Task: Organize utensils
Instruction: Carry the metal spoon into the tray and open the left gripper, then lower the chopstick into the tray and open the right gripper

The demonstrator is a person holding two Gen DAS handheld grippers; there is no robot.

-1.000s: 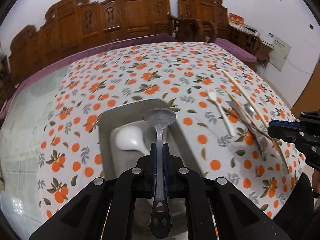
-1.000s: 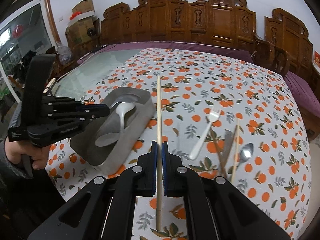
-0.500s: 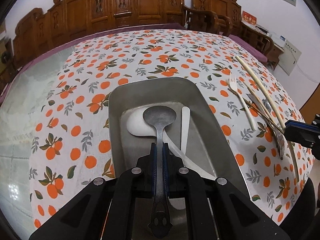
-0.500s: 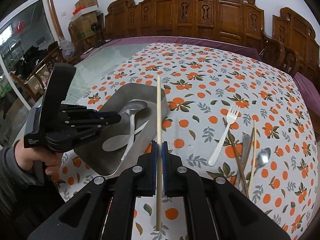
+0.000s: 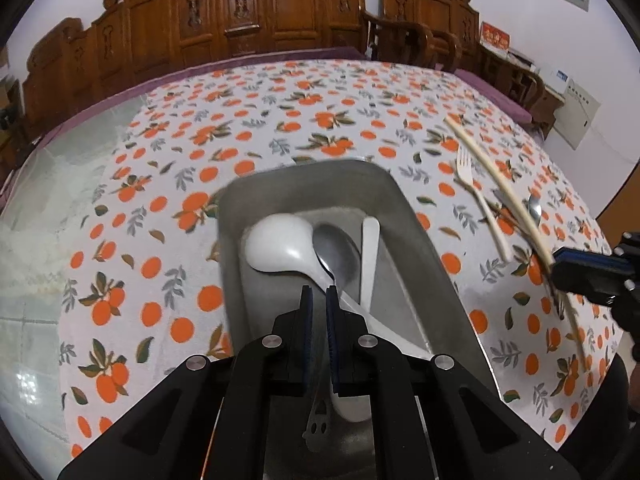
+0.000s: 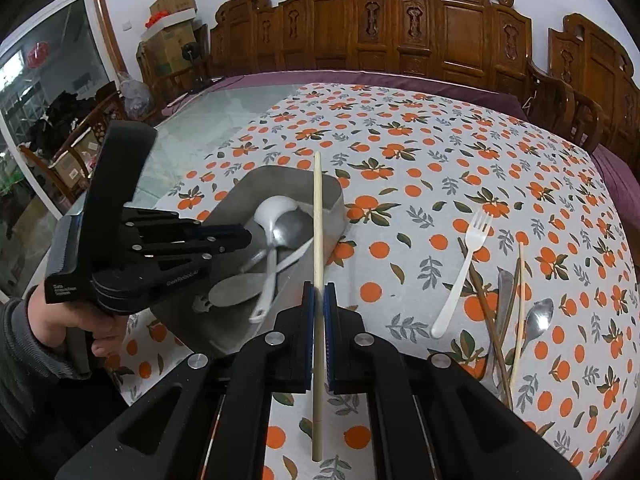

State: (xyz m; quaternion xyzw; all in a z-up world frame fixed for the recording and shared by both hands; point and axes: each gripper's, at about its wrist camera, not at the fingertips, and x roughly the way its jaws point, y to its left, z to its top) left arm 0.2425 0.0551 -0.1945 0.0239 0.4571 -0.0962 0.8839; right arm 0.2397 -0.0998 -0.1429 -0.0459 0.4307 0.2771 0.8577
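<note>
A grey metal tray [image 5: 384,200] [image 6: 240,196] sits on the orange-print tablecloth. In it lie a white ladle [image 5: 280,244], a metal spoon [image 5: 336,252] [image 6: 290,228] and a white utensil handle [image 5: 370,256]. My left gripper [image 5: 318,300] [image 6: 240,238] hovers over the tray with its jaws slightly apart, and the metal spoon lies loose below them. My right gripper [image 6: 319,294] [image 5: 560,266] is shut on a pale chopstick [image 6: 317,240] [image 5: 504,192], held above the cloth by the tray's right edge.
To the right on the cloth lie a white plastic fork [image 6: 464,268] [image 5: 478,196], dark chopsticks [image 6: 486,312], a pale chopstick [image 6: 519,312] and a small metal spoon [image 6: 538,320]. Carved wooden chairs [image 6: 400,28] line the far side. Bare glass tabletop [image 6: 192,128] lies left.
My left gripper has opened and let go of the metal spoon, which now lies in the tray beside the white ladle. My right gripper has brought the chopstick closer to the tray.
</note>
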